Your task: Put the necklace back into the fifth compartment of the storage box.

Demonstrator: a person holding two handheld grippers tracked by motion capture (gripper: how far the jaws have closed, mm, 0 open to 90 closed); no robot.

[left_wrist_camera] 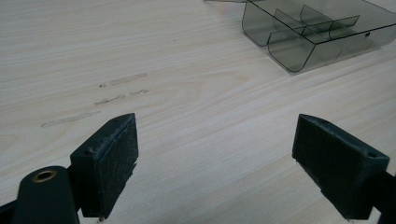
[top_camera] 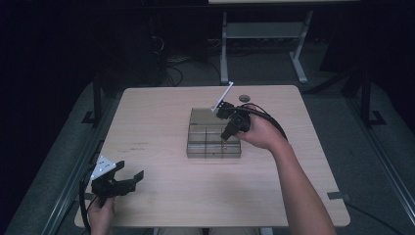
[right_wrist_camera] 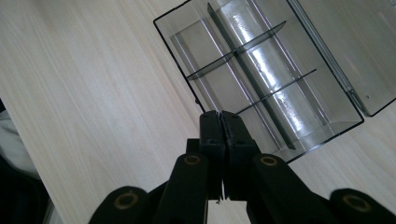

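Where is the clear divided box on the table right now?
In the high view the clear divided box sits mid-table, slightly right of centre, directly under the shut right gripper; the open left gripper is far off at the near-left corner.

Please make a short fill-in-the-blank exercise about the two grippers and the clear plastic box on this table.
1. The jaws of the right gripper are ____.
2. The jaws of the left gripper stand ____, with nothing between them.
3. The right gripper hangs over the divided ____.
4. The box stands on a ____ table.

Missing words: shut; open; box; wooden
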